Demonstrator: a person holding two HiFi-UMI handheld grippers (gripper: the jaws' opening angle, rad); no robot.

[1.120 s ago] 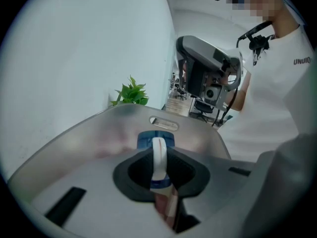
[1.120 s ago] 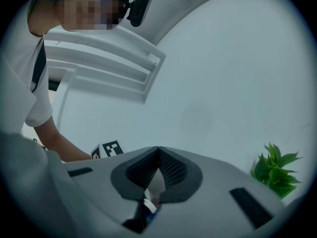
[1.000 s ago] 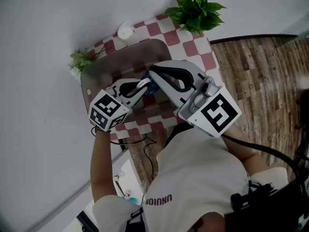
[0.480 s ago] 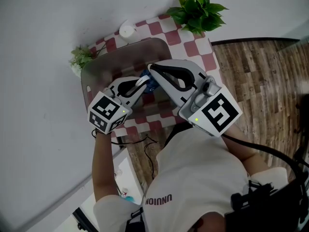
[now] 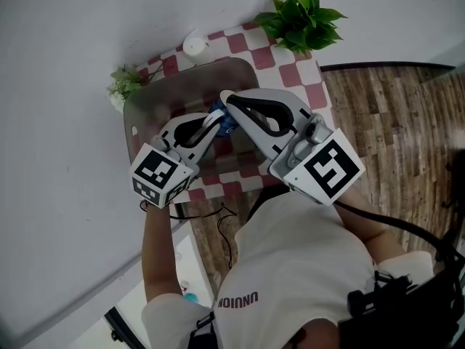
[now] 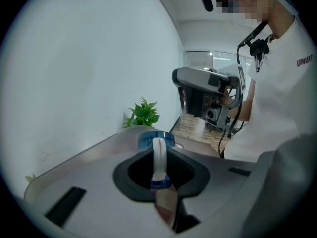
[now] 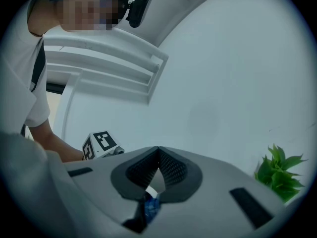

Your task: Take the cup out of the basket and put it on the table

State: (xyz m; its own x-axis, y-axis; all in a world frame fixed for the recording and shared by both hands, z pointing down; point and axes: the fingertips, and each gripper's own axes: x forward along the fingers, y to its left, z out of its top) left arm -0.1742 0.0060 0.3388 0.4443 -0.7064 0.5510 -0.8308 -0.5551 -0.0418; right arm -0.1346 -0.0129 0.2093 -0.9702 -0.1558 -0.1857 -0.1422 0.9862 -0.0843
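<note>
On the table [image 5: 311, 73], under red-and-white checks, a grey basket [image 5: 149, 115]. Over the inside of the basket, caught between both grippers, the blue cup [image 5: 227, 125]. No telling from the head view whether lifted clear of the basket's floor or resting on it.

From the near left, reaching in, the left gripper [image 5: 215, 118]. In the left gripper view, jaws pinched on the cup's white handle, a narrow upright strip running up the slit between them. Just past the tips, the blue rim.

From the near right, lying across the top of the cup, the right gripper [image 5: 224, 99], longer and higher in the head view, its tips just beyond the left one's. In the right gripper view, jaws pressed together at the tips and nipping a sliver of the cup lower in the slit: a bit of white, then blue below.

At the table's far right corner, a leafy plant [image 5: 298, 17]. At the far left edge, against the wall, a smaller plant [image 5: 123, 86]. Between the two, beyond the basket, a small white round thing [image 5: 193, 46], too small to name. Right of the table, wood floor [image 5: 392, 122].
</note>
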